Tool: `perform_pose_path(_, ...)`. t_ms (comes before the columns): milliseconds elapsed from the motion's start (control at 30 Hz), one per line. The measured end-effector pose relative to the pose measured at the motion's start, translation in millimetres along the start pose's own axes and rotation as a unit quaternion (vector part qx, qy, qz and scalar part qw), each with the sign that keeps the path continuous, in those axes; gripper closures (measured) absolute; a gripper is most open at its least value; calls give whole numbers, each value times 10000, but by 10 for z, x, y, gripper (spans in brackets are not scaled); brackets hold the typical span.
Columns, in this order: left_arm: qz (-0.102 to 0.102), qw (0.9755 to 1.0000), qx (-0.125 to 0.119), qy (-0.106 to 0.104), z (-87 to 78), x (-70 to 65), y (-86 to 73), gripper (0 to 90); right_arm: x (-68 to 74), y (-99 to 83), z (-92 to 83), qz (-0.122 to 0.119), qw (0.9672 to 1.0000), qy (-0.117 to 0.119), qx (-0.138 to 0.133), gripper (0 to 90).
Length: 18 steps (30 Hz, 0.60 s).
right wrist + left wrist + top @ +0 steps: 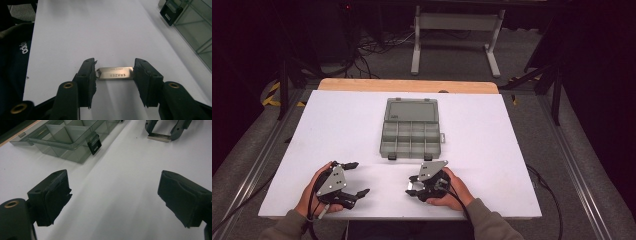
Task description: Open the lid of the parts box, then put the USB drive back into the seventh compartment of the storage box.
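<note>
Between the right gripper (pixel 115 75) jaws lies a metal eraser tag (pixel 115 72), its ends touching both pads on the desk (pixel 75 30). Squeeze evenly, lifting level. Left gripper (pixel 113 195) jaws are spread, nothing between them.

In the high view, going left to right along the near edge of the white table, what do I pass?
Left gripper with jaws wide open and nothing between them → right gripper, its jaws at the two ends of a small metal tag. The compartment box lies farther back.
</note>
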<state>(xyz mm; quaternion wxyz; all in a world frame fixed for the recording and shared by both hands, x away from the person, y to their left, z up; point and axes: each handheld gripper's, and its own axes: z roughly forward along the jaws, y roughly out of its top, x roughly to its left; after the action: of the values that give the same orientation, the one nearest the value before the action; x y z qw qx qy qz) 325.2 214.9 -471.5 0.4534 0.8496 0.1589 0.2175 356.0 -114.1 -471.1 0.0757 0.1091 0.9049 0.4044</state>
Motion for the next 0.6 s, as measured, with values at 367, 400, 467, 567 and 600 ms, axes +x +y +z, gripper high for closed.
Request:
perform_pose_path(367,4,10000,17,-31,9,-2,4,112,10,-3,-3,-11,10000,-34,-15,533)
perform_pose_path(400,5,10000,18,-28,8,-1,2,112,9,-3,-4,-10,10000,-30,-17,534)
perform_pose_path(467,1,10000,18,-29,3,1,-1,112,8,-5,-7,-41,10000,-45,-14,534)
perform_pose_path(567,-6,10000,3,-30,-5,-6,3,112,21,-8,-11,-36,9999,-104,-36,534)
perform_pose_path(600,8,10000,-1,-14,-3,-9,8,112,25,-9,-13,-49,9999,-132,-45,534)
